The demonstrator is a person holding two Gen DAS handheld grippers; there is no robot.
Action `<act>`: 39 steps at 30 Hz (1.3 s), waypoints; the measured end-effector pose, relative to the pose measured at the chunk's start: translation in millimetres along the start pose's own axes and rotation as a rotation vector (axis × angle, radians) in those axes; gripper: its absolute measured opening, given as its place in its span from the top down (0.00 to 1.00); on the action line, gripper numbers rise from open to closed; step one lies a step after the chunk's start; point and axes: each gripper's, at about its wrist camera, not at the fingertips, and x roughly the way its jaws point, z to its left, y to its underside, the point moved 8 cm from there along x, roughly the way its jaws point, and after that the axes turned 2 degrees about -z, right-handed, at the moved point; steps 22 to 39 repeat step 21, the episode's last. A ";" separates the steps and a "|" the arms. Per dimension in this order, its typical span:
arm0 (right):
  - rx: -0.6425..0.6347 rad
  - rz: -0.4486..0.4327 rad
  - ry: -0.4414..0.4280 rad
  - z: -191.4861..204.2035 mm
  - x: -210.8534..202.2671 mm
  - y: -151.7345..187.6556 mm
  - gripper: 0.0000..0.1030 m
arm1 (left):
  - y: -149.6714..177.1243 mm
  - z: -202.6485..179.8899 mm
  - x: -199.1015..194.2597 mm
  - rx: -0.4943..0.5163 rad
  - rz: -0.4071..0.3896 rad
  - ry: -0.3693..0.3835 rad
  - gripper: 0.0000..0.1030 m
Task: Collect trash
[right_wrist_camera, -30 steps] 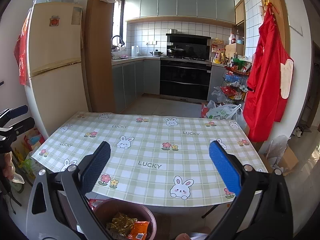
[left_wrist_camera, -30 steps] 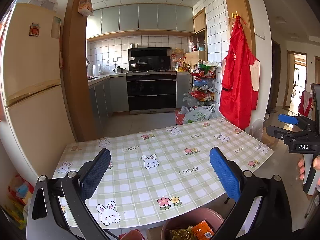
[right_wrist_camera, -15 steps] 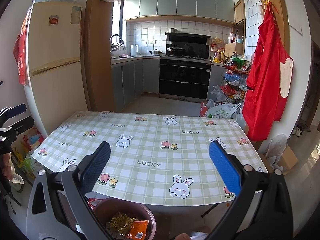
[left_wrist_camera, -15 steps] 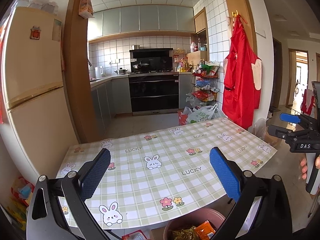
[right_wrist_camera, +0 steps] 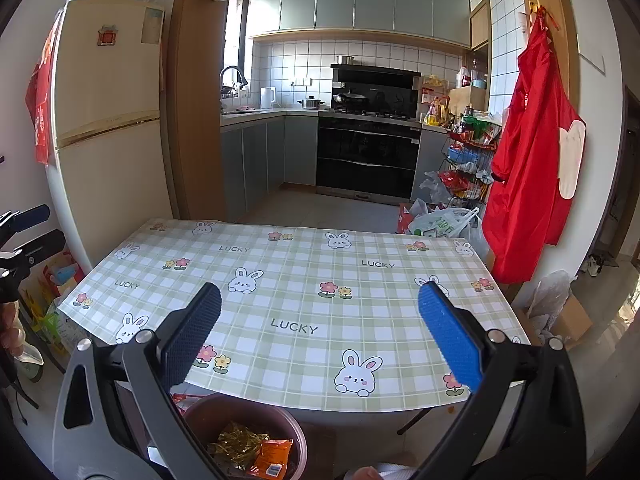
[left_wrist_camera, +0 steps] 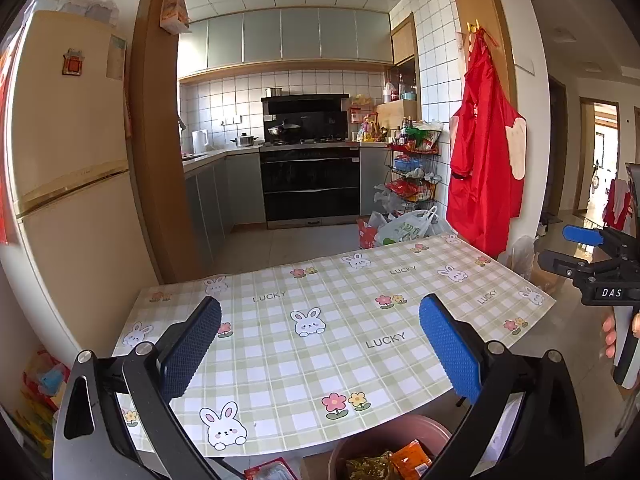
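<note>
- Left wrist view: your left gripper (left_wrist_camera: pixel 320 344) hangs over the near part of the table (left_wrist_camera: pixel 280 360), its jaws spread wide and nothing between the blue pads.
- Below that near edge stands the round brown trash bin (left_wrist_camera: pixel 384 438), mouth facing up. In it lie a crumpled gold wrapper (left_wrist_camera: pixel 366 466) and an orange packet (left_wrist_camera: pixel 412 462) just beside it; the packet's long axis tilts, though which way it points you cannot tell from this cut-off view.
- Far right of the same view is your right gripper (left_wrist_camera: pixel 576 248), held out past the table's right end.
- Right wrist view: your right gripper (right_wrist_camera: pixel 320 340) also has its jaws wide apart and holds nothing.
- Here the trash bin (right_wrist_camera: pixel 200 412) sits at bottom left, under the near edge. The gold wrapper (right_wrist_camera: pixel 236 442) lies left, the orange packet (right_wrist_camera: pixel 272 458) right, its long axis running from upper right down to lower left.
- Against a second ago, the left view has risen a little: the checked cloth sits lower and less of the bin shows. The right view has barely changed, and both jaws stay as wide as before.
</note>
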 end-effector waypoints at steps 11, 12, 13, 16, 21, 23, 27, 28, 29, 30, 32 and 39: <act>-0.010 0.005 0.000 2.2 1.3 -0.9 0.05 | 0.4 2.4 0.0 -0.006 0.002 0.001 0.06; -0.012 0.005 0.000 2.3 1.4 -0.7 0.05 | 0.3 2.2 -0.1 -0.006 0.001 0.001 0.06; -0.013 0.006 0.001 2.3 1.5 -0.6 0.05 | 0.6 2.6 -0.2 -0.005 0.001 0.000 0.06; -0.014 0.009 -0.001 2.2 2.3 0.4 0.05 | 0.4 2.3 0.1 -0.007 0.004 0.006 0.06; -0.015 0.017 -0.002 2.6 4.0 3.3 0.05 | 2.4 5.0 0.1 -0.021 0.012 0.006 0.06; -0.015 0.017 -0.002 2.6 4.0 3.3 0.05 | 2.4 5.0 0.1 -0.021 0.012 0.006 0.06; -0.015 0.017 -0.002 2.6 4.0 3.3 0.05 | 2.4 5.0 0.1 -0.021 0.012 0.006 0.06; -0.015 0.017 -0.002 2.6 4.0 3.3 0.05 | 2.4 5.0 0.1 -0.021 0.012 0.006 0.06; -0.015 0.017 -0.002 2.6 4.0 3.3 0.05 | 2.4 5.0 0.1 -0.021 0.012 0.006 0.06; -0.015 0.017 -0.002 2.6 4.0 3.3 0.05 | 2.4 5.0 0.1 -0.021 0.012 0.006 0.06; -0.015 0.017 -0.002 2.6 4.0 3.3 0.05 | 2.4 5.0 0.1 -0.021 0.012 0.006 0.06; -0.015 0.017 -0.002 2.6 4.0 3.3 0.05 | 2.4 5.0 0.1 -0.021 0.012 0.006 0.06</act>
